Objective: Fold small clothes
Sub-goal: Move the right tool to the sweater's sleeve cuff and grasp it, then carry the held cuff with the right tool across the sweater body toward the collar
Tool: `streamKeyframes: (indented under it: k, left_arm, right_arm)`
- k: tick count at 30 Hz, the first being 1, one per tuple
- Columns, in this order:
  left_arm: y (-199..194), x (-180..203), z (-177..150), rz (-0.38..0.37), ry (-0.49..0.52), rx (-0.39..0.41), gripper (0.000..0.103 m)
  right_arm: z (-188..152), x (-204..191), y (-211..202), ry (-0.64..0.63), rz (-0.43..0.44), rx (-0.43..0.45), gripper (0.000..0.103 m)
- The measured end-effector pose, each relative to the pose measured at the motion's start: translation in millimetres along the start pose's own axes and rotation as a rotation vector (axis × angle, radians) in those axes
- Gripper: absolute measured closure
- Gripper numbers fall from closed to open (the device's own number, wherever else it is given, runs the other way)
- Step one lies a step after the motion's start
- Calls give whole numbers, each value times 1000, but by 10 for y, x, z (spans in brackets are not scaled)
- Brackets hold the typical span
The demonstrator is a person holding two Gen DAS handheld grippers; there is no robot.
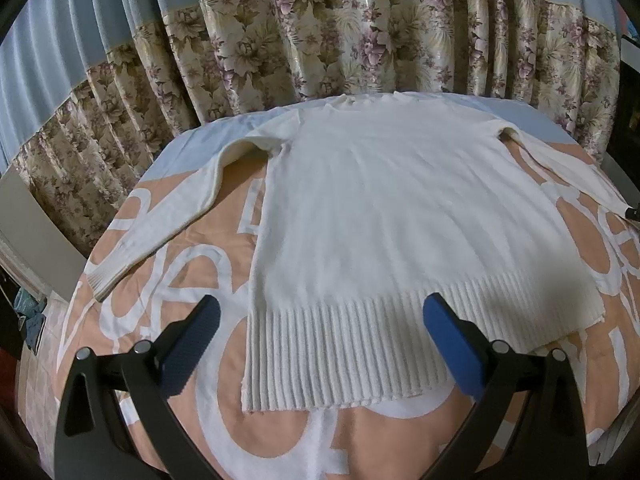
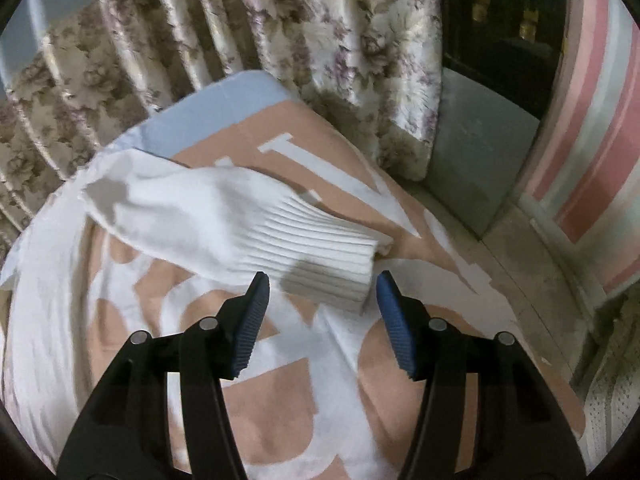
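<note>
Premises are domestic, consistent with a bedroom in a home. The working surface is a bed (image 1: 192,264) covered with a peach bedspread bearing large white lettering, with a pale blue sheet (image 2: 208,108) exposed at the edge far from the right claw (image 2: 320,284). Beyond the bed, ahead of the left claw (image 1: 320,312), hang full-length pleated curtains (image 1: 320,32) in a floral print with a plain blue upper band. To the right of the right claw stand a pink-and-white striped panel (image 2: 592,152) and a dark cabinet (image 2: 500,12); tiled floor shows below them.
</note>
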State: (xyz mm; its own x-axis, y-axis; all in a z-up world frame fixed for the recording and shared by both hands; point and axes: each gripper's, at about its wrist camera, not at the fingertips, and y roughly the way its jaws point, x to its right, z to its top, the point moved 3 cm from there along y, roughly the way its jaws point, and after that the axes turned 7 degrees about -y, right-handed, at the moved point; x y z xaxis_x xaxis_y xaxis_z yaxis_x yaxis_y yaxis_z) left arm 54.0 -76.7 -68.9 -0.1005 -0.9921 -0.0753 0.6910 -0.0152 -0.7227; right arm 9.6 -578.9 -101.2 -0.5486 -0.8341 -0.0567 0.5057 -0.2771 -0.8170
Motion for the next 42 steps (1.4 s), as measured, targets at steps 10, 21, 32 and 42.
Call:
streamKeyframes:
  k: [10,21,32,42]
  left_arm:
    - [179,-121,133,25,-7,11,2]
    - [374,-273,526,45,-37,64,2]
    - [722,-414,908,58,-69,89,2]
    - [1021,-706,1153,137,-114,127,2]
  right_arm:
    - [96,-126,1,-122,-25,23,87]
    - [160,-372,-205,-260,-143,92,88]
    - [482,-954,-408,-353,-150,153,90]
    - [781,-1934,-362,-451,-86,180,97]
